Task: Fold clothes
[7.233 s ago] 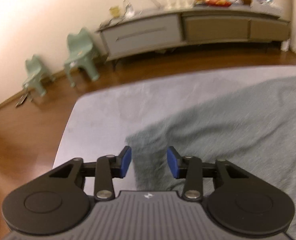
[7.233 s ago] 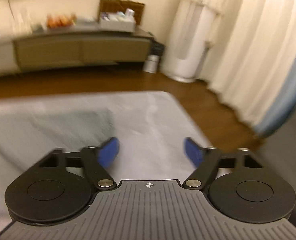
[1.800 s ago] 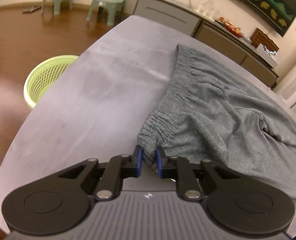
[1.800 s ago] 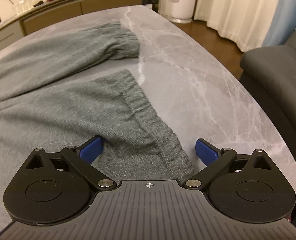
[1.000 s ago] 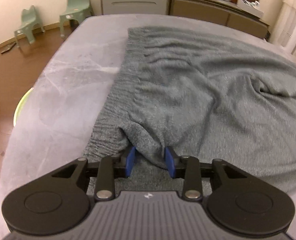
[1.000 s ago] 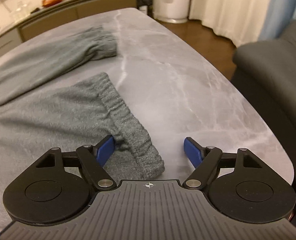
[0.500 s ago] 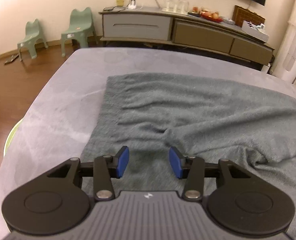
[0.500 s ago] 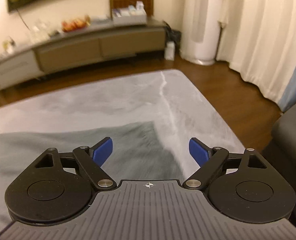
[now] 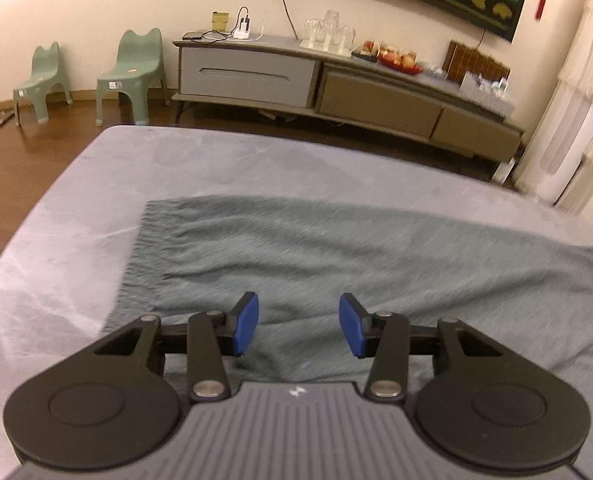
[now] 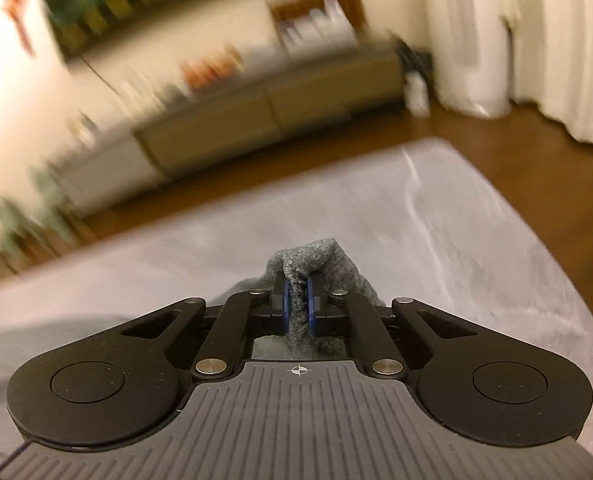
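Observation:
Grey knit trousers [image 9: 296,248] lie spread across the grey marble table [image 9: 224,164], their waistband edge at the left. My left gripper [image 9: 298,326] is open and empty, hovering just above the near part of the cloth. My right gripper [image 10: 297,304] is shut on a bunched end of the grey trousers [image 10: 312,256], held up above the table [image 10: 436,240]. The right wrist view is blurred by motion.
A long low sideboard [image 9: 336,84] with glasses and fruit stands against the far wall. Two green child chairs [image 9: 132,76] stand at the left on the wooden floor. A white curtain [image 10: 556,40] and a white floor unit [image 10: 472,40] are at the right.
My right gripper has closed on an end of the trousers and lifted it. My left gripper has stayed open and pulled back a little above the cloth.

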Action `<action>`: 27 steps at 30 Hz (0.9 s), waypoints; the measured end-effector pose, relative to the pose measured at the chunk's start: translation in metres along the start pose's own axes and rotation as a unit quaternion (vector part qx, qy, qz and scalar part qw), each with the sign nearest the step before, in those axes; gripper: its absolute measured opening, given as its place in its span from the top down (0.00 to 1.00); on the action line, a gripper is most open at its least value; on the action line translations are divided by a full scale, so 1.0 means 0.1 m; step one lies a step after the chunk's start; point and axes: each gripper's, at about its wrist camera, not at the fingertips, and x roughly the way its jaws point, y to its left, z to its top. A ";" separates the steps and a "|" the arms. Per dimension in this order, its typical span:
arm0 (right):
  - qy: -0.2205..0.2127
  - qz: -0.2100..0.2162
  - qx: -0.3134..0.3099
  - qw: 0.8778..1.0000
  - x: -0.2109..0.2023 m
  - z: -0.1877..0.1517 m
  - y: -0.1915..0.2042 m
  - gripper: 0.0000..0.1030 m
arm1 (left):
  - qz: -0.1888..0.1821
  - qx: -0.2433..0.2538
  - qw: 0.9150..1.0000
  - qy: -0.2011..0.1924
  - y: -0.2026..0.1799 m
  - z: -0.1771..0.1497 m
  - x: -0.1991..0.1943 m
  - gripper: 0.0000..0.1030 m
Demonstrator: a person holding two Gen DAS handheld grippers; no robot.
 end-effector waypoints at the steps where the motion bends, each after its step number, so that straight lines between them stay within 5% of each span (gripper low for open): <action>1: -0.029 0.026 -0.007 0.999 -0.34 -0.08 0.07 0.94 | -0.011 -0.006 1.000 -0.003 -0.03 0.01 0.00 0.56; 3: -0.053 0.047 -0.021 0.997 -0.85 -0.34 0.12 0.94 | -0.035 -0.019 0.999 -0.003 -0.10 0.01 0.02 0.56; 8: 0.015 -0.010 -0.001 1.000 -1.23 -1.03 -0.08 0.95 | -0.095 -0.071 0.992 0.031 -0.29 -0.08 0.20 0.54; 16: 0.031 -0.044 0.100 0.994 -1.35 -1.38 -0.20 0.95 | -0.198 -0.186 0.958 0.085 -0.65 0.00 0.73 0.33; 20: 0.030 -0.045 0.118 0.991 -1.37 -1.38 -0.25 0.95 | -0.202 -0.238 0.946 0.089 -0.75 0.25 1.12 0.31; 23: 0.039 -0.051 0.136 0.989 -1.29 -1.37 -0.33 0.94 | -0.174 -0.254 0.945 0.109 -0.76 0.40 1.44 0.30; 27: 0.047 -0.058 0.164 0.984 -1.17 -1.36 -0.44 0.77 | -0.151 -0.282 0.940 0.117 -0.66 0.49 1.73 0.35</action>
